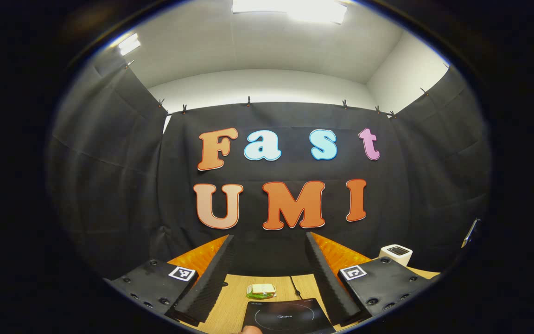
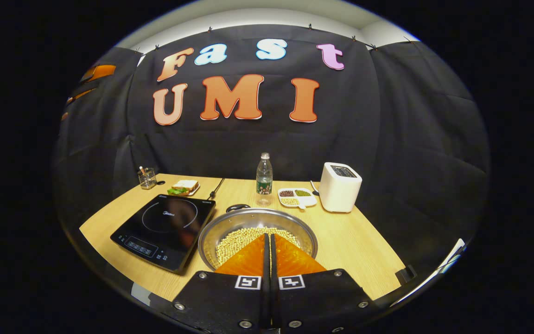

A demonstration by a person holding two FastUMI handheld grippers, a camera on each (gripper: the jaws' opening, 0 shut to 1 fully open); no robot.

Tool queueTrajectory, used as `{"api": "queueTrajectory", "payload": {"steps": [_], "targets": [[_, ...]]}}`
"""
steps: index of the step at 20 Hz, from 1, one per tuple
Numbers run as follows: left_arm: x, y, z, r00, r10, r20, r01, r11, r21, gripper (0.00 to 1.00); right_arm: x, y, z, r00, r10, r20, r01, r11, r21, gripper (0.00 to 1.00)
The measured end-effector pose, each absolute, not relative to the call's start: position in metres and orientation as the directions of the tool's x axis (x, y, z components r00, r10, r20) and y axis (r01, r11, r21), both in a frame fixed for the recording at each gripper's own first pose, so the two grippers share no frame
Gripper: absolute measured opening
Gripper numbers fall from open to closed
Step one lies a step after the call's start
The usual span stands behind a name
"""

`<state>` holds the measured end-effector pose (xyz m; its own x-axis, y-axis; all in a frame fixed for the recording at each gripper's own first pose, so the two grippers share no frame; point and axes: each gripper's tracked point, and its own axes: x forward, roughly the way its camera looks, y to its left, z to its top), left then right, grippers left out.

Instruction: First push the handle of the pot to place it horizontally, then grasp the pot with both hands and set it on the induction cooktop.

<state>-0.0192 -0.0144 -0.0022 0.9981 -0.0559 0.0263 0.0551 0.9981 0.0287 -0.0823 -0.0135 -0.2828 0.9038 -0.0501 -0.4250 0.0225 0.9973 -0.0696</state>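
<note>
Brand mark, too small to read, on induction cooktop (image 2: 165,229).

The induction cooktop (image 2: 165,229) bears a small brand mark, too blurred to read; nothing else carries legible text.

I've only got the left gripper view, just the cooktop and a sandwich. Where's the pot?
Observer: In the right gripper view the pot sits on the table, just right of the induction cooktop.
Operator: Anything in it?
Observer: Pale beans cover its bottom.
Operator: And the right gripper?
Observer: The right gripper is shut, its tips over the pot's near side, gripping nothing.
</note>
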Motion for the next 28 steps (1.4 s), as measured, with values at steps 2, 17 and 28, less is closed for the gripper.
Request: {"api": "queueTrajectory", "payload": {"steps": [2,17,28], "targets": [[-0.019,-0.016,-0.005,0.998,-0.059,0.018,0.059,0.998,0.02,0.97,-0.088,-0.015,-0.301,0.886,-0.05,-0.461,0.021,0.997,-0.068,0.0],[-0.014,-0.003,-0.022,0.999,-0.037,-0.014,0.037,0.999,0.011,0.97,-0.115,-0.01,-0.403,0.744,0.0,-0.668,-0.017,1.0,-0.02,0.0],[-0.008,0.002,-0.033,0.999,-0.022,-0.039,0.023,1.0,0.016,0.96,-0.113,-0.03,-0.412,0.725,-0.034,-0.688,0.07,0.997,0.025,0.0]]}}
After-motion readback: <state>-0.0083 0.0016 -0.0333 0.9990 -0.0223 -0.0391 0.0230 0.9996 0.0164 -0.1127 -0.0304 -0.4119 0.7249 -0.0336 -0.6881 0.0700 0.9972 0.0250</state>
